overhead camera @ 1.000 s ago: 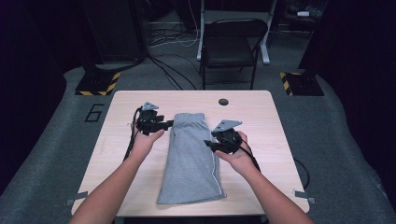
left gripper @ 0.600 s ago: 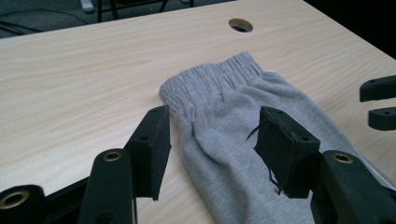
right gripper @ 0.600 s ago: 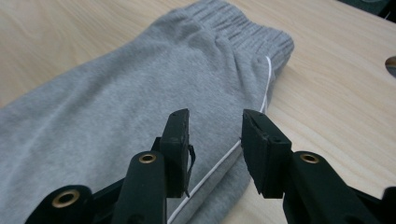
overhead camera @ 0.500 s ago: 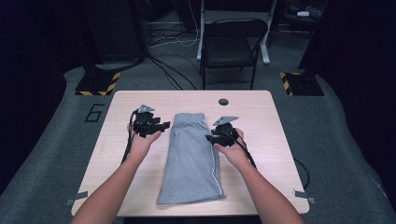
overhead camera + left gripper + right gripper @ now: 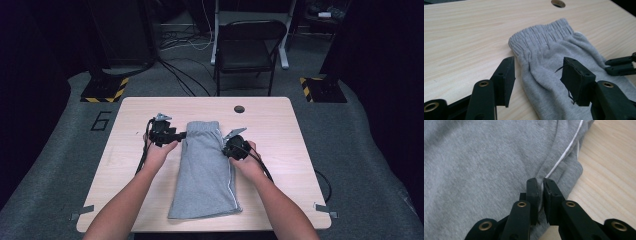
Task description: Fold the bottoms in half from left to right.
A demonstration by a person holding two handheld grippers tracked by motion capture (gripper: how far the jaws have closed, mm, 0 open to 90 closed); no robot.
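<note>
Compared with a second ago, both hands sit lower and closer to the grey sweat shorts [image 5: 206, 172], and the right gripper [image 5: 540, 185] has just been closing: its jaws now pinch a fold of the fabric at the white side stripe [image 5: 564, 153], with the cloth caught between the pads. The left gripper [image 5: 537, 75] holds its jaws wide, straddling the edge of the shorts just below the ribbed elastic waistband [image 5: 541, 33] without pressing on it; the right gripper's black fingers [image 5: 621, 65] show at the far edge of the cloth.

The shorts are soft, brushed jersey, folded lengthwise into a long narrow strip, with a gathered waistband at the far end and thin white piping along the right edge. They lie flat along the middle of the table [image 5: 300, 150], waistband away from the person.

The table is pale wood-grain laminate with rounded corners and a round cable hole [image 5: 239, 108] near its far edge. Beyond it stands a dark folding chair [image 5: 247, 50] on grey carpet, with cables and yellow-black striped bases [image 5: 105, 90] in a dim room.
</note>
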